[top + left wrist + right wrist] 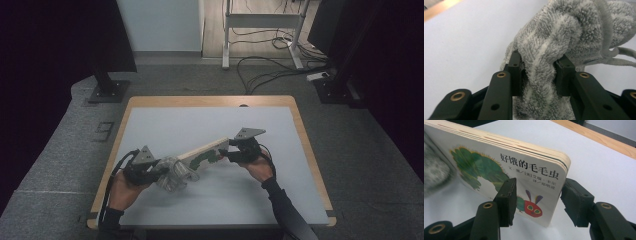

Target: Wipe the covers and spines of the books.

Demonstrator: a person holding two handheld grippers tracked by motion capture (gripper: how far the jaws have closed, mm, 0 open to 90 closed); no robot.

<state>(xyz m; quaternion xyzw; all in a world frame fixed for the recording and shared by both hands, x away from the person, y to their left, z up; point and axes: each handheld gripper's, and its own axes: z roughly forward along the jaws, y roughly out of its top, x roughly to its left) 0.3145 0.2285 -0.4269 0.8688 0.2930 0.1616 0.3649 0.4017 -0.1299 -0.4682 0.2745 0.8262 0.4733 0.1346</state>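
Seen from above: a wooden-edged table with a pale grey-white mat, standing on grey carpet, with cables trailing across the floor beyond. Two forearms entering from the bottom edge, each hand wrapped around a black two-jaw tool.

At lower left, the left gripper — pinched tight on a fluffy grey towel, bunched up just above the mat near the table's front left. In the left gripper view, the same towel squeezed into a thick fold between the two black pads, with looped cords or trim trailing off to the right over the white surface.

To the right of centre, the right gripper, clamped on the near corner of a thick board book. Held tilted above the mat, slanting from upper right down to lower left, with its lower end touching or just beside the towel — which of the two, hard to tell. In the right gripper view, the book gripped edge-on, one pad flat against the cover and the other against the back. On the cover: a green caterpillar with a red face, and a Chinese title in black characters. Thick cardboard pages visible along the top edge. A grey blur of towel at the far left of that view.
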